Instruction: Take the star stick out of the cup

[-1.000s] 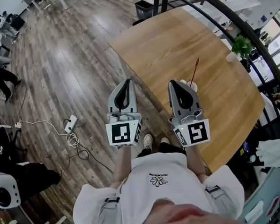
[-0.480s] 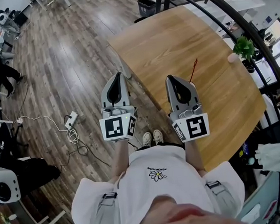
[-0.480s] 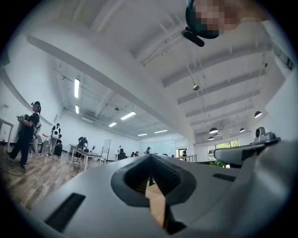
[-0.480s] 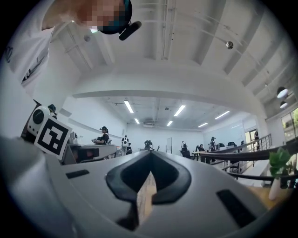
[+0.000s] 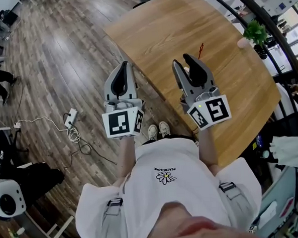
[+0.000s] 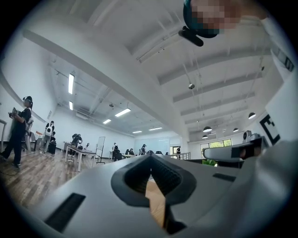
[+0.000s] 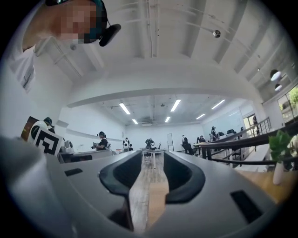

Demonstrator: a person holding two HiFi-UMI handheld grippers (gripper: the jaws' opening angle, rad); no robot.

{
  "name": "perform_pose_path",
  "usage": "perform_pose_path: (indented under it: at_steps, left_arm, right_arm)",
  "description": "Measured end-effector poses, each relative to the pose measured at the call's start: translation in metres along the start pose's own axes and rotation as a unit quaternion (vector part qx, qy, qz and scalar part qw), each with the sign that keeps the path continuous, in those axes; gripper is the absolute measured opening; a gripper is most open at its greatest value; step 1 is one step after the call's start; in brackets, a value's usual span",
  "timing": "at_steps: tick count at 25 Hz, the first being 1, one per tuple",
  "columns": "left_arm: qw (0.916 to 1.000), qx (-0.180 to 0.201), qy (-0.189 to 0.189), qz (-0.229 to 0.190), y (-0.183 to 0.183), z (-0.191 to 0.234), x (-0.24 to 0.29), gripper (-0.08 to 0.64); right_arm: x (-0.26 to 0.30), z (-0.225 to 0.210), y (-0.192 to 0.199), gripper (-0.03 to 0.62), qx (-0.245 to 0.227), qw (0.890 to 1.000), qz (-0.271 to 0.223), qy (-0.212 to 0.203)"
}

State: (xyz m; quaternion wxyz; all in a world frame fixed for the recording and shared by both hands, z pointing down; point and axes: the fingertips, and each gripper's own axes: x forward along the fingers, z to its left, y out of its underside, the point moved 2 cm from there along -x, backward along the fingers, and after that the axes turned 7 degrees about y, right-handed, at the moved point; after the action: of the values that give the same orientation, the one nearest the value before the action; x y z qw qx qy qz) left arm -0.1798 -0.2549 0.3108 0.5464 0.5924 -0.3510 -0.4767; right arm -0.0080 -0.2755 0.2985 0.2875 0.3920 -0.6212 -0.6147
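Nearest, the left gripper (image 5: 124, 64) has its smooth grey wedge jaws meeting at the tips, empty. The right gripper (image 5: 180, 59) has just been opening and its jaws stand apart around nothing. Just beyond it, the thin red star stick (image 5: 200, 51) slants up over a mostly hidden pale cup (image 5: 185, 68), by the near edge of the wood-grain bench (image 5: 163, 24).

Head view looks down — gripper views level; table (image 5: 154, 35) shared.

Grey plank floor (image 5: 60, 61) on the left, wooden table (image 5: 154, 35) on the right, black railing (image 7: 242, 140) far right, strip lights (image 7: 124, 108) overhead.
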Motion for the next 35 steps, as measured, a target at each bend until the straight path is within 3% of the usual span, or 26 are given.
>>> perform_pose_path:
  at_steps: [2, 4, 6, 11, 15, 23, 35]
  left_arm:
    - [1.0000, 0.001, 0.009, 0.003, 0.001, -0.005, 0.003, 0.015]
    - [0.9997, 0.006, 0.022, 0.002, -0.001, -0.011, 0.006, 0.015]
    - [0.9995, 0.012, 0.030, 0.002, -0.003, -0.016, 0.007, 0.015]
    - [0.9991, 0.022, 0.035, 0.007, -0.002, -0.026, 0.008, 0.015]
    - [0.9975, 0.054, 0.045, 0.011, -0.008, -0.034, 0.010, 0.015]
    - [0.9974, 0.063, 0.031, 0.017, -0.012, -0.036, 0.008, 0.015]
    - [0.9957, 0.079, 0.033, 0.035, -0.004, -0.043, 0.010, 0.015]
  right_arm:
    - [0.000, -0.015, 0.004, 0.166, 0.007, 1.000, 0.009, 0.016]
    - [-0.002, -0.031, 0.011, 0.261, 0.005, 0.999, 0.027, 0.028]
    - [-0.007, -0.048, 0.024, 0.272, 0.004, 0.998, 0.054, 0.040]
    - [-0.011, -0.105, 0.071, 0.272, 0.014, 0.989, 0.123, 0.084]
    - [-0.006, -0.142, 0.110, 0.272, 0.023, 0.979, 0.170, 0.111]
    - [0.005, -0.174, 0.174, 0.270, 0.108, 0.960, 0.236, 0.105]
    - [0.014, -0.184, 0.236, 0.229, 0.104, 0.939, 0.314, 0.098]
